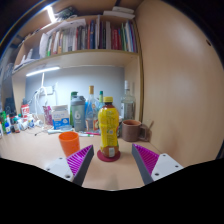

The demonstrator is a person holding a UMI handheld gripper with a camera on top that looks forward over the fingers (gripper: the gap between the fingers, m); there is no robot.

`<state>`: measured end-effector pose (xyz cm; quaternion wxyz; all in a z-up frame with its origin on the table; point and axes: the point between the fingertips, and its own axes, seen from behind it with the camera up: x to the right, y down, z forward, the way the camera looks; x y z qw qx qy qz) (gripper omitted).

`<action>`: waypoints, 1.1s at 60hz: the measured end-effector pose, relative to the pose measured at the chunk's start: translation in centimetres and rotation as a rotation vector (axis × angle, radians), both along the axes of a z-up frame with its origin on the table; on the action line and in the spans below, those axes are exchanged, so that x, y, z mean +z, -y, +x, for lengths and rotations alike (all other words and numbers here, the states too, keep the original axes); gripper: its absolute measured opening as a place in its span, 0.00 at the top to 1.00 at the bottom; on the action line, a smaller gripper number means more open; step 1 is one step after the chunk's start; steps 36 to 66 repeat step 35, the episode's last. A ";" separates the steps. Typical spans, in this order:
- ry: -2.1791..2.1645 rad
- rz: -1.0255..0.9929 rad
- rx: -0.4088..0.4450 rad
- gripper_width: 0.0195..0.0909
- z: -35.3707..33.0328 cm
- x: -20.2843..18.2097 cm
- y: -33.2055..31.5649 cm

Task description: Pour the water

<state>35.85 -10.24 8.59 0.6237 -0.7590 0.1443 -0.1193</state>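
Bottle (108, 128) stood just ahead of the wide-open, empty gripper (113, 163); it needed a centred, upright grip before tipping toward the orange cup (69, 142).

Gripper (114, 163) level, fingers spread wide apart, nothing held.

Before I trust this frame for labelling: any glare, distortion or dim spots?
Gripper view: a ceiling light blooms above the bookshelf; strong fisheye bending curves the shelf and side wall; the yellow bottle, just ahead of the open hand-held gripper, is evenly lit; the left clutter looks dimmer.
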 end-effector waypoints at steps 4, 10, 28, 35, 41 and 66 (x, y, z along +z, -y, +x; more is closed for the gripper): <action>0.016 -0.007 -0.006 0.09 -1.4 0.4 2.6; 0.010 0.002 -0.008 0.09 -4.4 0.9 6.4; 0.026 0.030 -0.020 0.09 -9.0 3.5 14.1; 0.060 0.043 -0.007 0.08 -10.1 4.9 15.5; 0.060 0.043 -0.007 0.08 -10.1 4.9 15.5; 0.060 0.043 -0.007 0.08 -10.1 4.9 15.5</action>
